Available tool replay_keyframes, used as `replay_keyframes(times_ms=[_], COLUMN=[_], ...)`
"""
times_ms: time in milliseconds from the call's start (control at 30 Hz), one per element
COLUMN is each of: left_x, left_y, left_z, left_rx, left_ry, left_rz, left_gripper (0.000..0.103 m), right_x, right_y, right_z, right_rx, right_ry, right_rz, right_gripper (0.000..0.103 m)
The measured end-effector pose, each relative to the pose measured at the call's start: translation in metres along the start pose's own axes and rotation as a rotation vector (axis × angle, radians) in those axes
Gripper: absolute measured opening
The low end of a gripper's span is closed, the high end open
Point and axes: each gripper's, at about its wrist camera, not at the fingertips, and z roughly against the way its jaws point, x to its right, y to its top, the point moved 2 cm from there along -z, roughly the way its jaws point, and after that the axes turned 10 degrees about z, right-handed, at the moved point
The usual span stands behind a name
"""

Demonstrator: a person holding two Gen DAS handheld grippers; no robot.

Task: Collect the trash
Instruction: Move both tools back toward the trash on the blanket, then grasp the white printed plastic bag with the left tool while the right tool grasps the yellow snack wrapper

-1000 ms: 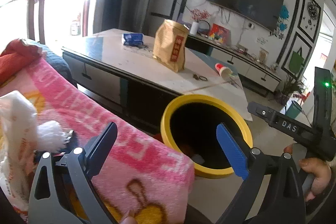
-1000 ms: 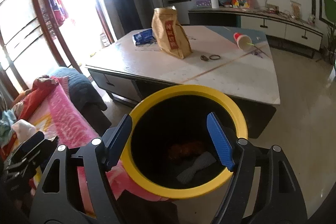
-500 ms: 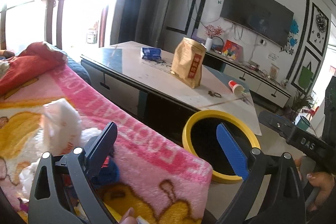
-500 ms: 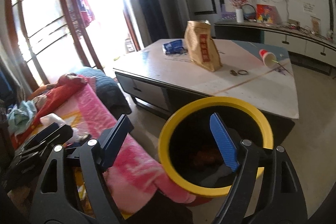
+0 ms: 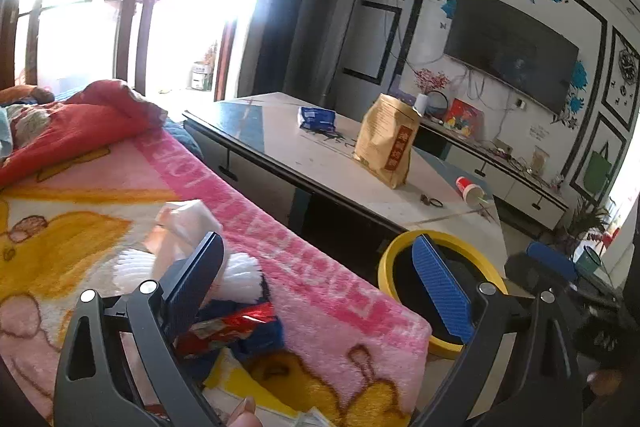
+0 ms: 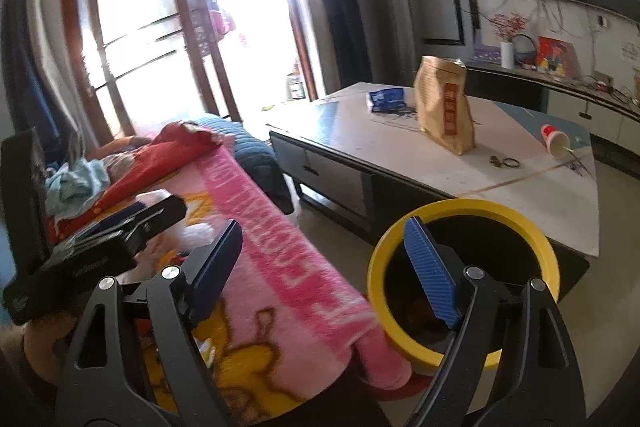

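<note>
A yellow-rimmed black trash bin [image 5: 404,247] stands on the floor between the sofa and the coffee table; it also shows in the right wrist view [image 6: 472,211]. My left gripper [image 5: 316,279] is open and empty over the pink blanket [image 5: 320,291], above a pile of trash: white plastic bag [image 5: 184,223], white tissue [image 5: 244,275], red shiny wrapper [image 5: 228,327]. My right gripper [image 6: 324,267] is open and empty, between the blanket edge [image 6: 280,251] and the bin.
The coffee table [image 5: 320,163] holds a brown paper bag [image 5: 386,141], a blue packet [image 5: 316,117], a tipped red-and-white cup [image 5: 470,189] and small rings [image 5: 430,202]. Red and blue cloths [image 6: 160,151] lie on the sofa. A TV cabinet lines the far wall.
Both grippers have swung left, away from the bin and toward the sofa. The trash pile on the blanket has come under the left gripper. Both stay open.
</note>
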Motion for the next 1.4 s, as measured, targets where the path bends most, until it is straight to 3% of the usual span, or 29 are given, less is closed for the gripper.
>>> replay_keyframes(times_ms=[833, 1400], left_x=[-0.064, -0.115], left_y=[0.011, -0.002], left_z=[0.020, 0.012], left_rx=[0.045, -0.069], left_ry=[0.101, 0.168], left_rz=[0.108, 0.134], left_gripper=[0.093, 0.090], right_x=[-0.084, -0.124], right_y=[-0.022, -0.051], right_z=[-0.011, -0.044], right_rx=[-0.088, -0.227], right_ry=[0.182, 0.257], right_rz=[0.158, 0.264], right_gripper=[0.076, 0.076])
